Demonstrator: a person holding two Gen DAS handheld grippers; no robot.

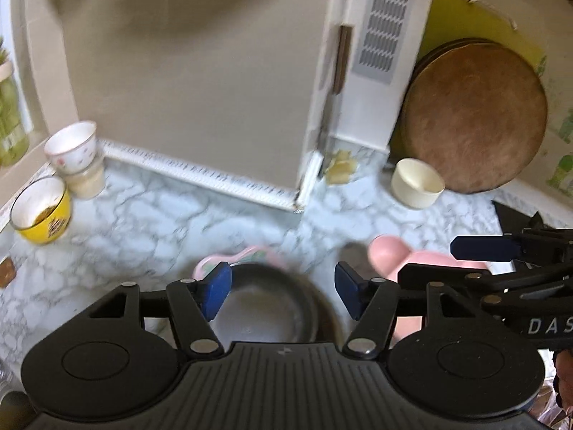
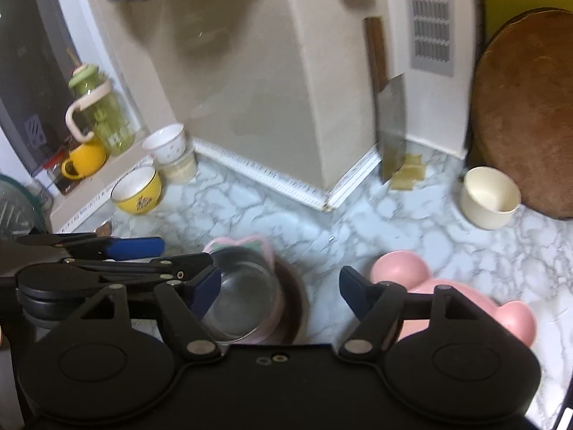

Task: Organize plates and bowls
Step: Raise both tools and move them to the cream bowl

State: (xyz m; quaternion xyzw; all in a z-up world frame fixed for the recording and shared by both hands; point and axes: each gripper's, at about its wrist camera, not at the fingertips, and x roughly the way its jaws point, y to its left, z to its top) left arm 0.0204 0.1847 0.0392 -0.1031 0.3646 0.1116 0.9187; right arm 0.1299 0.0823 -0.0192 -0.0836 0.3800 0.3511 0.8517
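A marble table [image 1: 150, 215] meets a beige wall [image 1: 186, 71]; left gripper [image 1: 283, 292] and right gripper [image 2: 279, 292] gape wide, empty.

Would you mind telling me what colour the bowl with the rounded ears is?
The eared bowl is plain pink, seen best from the right wrist.

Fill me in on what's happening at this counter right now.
A person holds two grippers over a marble counter, sorting dishes. Both the left gripper and the right gripper have open jaws with nothing gripped. Below them a glass bowl sits nested in a stack of dishes, with a pink bear-shaped plate beside it. A cream cup and a yellow bowl stand farther back.
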